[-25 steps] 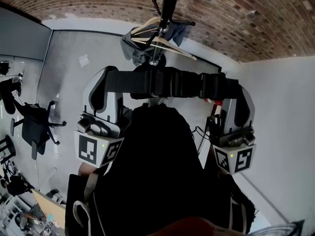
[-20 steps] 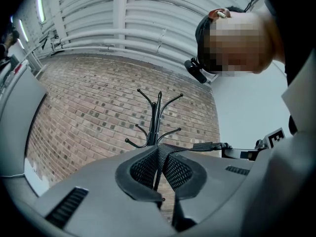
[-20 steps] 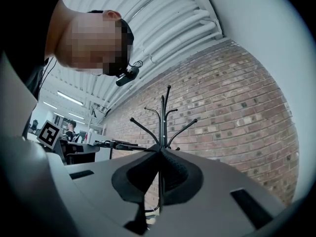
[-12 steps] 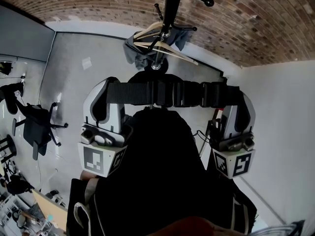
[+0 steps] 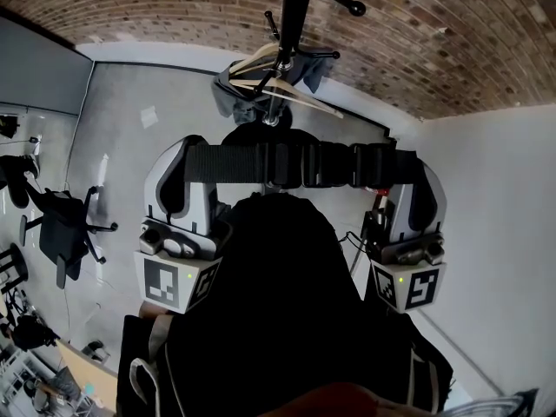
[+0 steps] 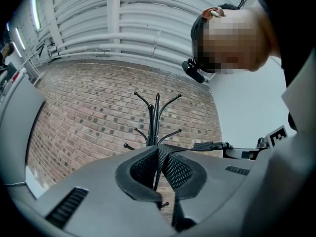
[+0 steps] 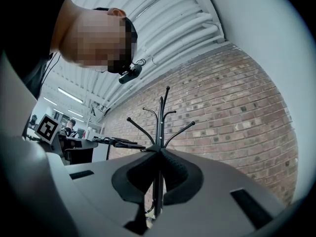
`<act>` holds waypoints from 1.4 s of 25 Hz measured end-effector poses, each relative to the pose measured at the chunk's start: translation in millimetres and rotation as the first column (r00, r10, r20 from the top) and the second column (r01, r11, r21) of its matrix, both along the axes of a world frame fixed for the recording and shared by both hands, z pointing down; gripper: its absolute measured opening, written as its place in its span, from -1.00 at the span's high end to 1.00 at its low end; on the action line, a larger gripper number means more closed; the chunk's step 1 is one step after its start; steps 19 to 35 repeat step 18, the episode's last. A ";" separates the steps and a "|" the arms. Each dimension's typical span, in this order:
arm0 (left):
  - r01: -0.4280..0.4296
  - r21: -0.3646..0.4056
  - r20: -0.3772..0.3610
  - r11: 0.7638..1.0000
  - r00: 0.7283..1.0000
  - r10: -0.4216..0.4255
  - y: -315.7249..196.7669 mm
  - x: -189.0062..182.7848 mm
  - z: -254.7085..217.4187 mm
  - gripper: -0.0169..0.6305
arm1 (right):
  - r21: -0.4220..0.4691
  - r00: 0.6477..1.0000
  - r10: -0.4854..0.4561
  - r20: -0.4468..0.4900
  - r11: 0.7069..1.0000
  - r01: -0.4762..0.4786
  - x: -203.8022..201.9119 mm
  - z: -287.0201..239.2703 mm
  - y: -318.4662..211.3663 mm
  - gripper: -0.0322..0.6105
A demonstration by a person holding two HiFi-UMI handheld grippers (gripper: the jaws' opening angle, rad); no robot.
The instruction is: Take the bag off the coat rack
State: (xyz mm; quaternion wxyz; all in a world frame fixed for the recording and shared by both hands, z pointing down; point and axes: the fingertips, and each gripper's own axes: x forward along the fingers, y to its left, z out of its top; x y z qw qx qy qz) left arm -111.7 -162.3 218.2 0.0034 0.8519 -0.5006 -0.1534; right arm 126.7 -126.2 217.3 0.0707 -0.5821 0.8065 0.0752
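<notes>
Black fabric bag [image 5: 287,302] hangs from its black webbing strap [image 5: 304,163], which we hold level between us. Our left gripper [image 6: 159,154] and right gripper [image 7: 158,157] are each clamped on it. Just beyond, a black metal coat rack [image 5: 291,16] stands on grey floor [image 5: 139,146] by the red brick wall [image 5: 174,7]. A black office chair [image 5: 61,224] sits well apart.

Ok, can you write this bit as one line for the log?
left hand-held gripper: shut on strap | right hand-held gripper: shut on strap | bag: hangs below strap | coat rack: beyond bag
</notes>
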 end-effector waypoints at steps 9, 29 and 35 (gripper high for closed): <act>-0.024 -0.007 -0.006 1.000 1.000 0.024 -3.0 14.0 3.0 0.88 | -0.012 1.000 0.021 0.011 1.000 -0.021 14.8 6.5 -3.0 0.83; -0.016 0.001 0.011 1.000 1.000 0.016 -10.0 25.9 1.3 0.88 | -0.019 0.999 0.031 0.013 0.999 -0.030 26.1 10.4 -7.8 0.83; -0.016 0.001 0.011 1.000 1.000 0.016 -10.0 25.9 1.3 0.88 | -0.019 0.999 0.031 0.013 0.999 -0.030 26.1 10.4 -7.8 0.83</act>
